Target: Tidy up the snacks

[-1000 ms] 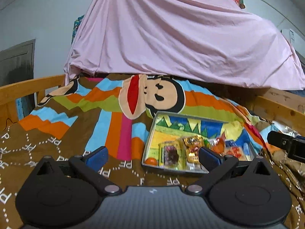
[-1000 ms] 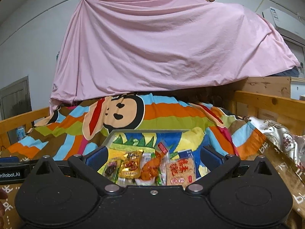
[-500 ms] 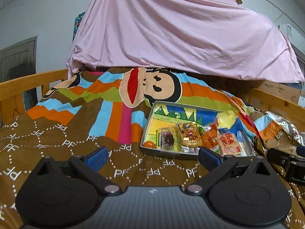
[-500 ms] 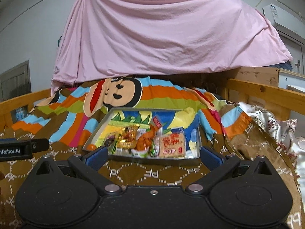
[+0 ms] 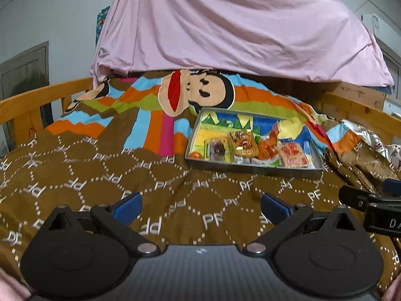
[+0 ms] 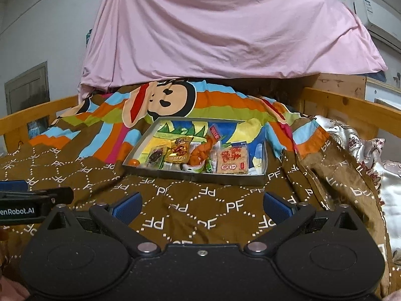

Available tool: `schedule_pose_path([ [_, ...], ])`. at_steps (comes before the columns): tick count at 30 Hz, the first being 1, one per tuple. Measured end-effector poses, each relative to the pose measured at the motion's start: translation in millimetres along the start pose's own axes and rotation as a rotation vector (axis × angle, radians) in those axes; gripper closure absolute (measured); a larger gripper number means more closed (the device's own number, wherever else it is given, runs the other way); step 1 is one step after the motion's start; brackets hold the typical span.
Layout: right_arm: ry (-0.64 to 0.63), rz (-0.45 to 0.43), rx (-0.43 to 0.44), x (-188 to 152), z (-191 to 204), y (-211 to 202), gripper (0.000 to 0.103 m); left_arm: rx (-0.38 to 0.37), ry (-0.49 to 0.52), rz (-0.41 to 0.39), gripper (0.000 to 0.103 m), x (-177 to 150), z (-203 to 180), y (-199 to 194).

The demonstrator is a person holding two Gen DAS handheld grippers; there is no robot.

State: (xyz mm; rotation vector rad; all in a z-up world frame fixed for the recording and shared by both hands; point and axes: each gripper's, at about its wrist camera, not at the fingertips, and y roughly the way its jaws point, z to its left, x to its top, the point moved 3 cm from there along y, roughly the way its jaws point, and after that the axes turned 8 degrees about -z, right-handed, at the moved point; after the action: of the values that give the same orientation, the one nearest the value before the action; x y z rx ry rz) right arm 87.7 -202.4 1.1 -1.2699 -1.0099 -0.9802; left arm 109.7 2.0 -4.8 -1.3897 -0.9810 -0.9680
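A shallow grey tray (image 5: 253,168) (image 6: 195,175) with a colourful printed bottom lies on the bed. Several snack packets lie along its near side: a dark-fruit packet (image 5: 217,148) (image 6: 156,155), a gold packet (image 5: 244,143) (image 6: 179,150), orange snacks (image 5: 268,148) (image 6: 200,153), a red-printed cracker pack (image 5: 293,154) (image 6: 232,161) and a small orange ball (image 5: 195,155) (image 6: 134,162). My left gripper (image 5: 200,207) is open and empty, well short of the tray. My right gripper (image 6: 201,207) is open and empty, short of the tray's front wall.
A brown "PF" blanket (image 5: 100,170) (image 6: 200,213) with a striped monkey print covers the bed. Wooden rails (image 5: 37,100) (image 6: 351,105) run along both sides. A pink sheet (image 5: 225,30) hangs behind. A silver patterned cloth (image 6: 363,145) lies at the right.
Both grippers have pulled back from the tray and risen; the tray now lies farther ahead with more blanket in front. Both stay open and empty.
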Motion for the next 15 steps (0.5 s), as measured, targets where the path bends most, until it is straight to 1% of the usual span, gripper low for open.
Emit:
schedule_pose_path([
  [7,-0.003,0.014,-0.009,-5.1,1.2,-7.6,0.001,0.009,-0.015,0.009,0.0,-2.3,3.3,-6.1],
  [15,0.041,0.047,-0.035,-7.3,-8.2,0.2,0.001,0.017,-0.021,0.032,0.0,-4.2,4.7,-1.0],
])
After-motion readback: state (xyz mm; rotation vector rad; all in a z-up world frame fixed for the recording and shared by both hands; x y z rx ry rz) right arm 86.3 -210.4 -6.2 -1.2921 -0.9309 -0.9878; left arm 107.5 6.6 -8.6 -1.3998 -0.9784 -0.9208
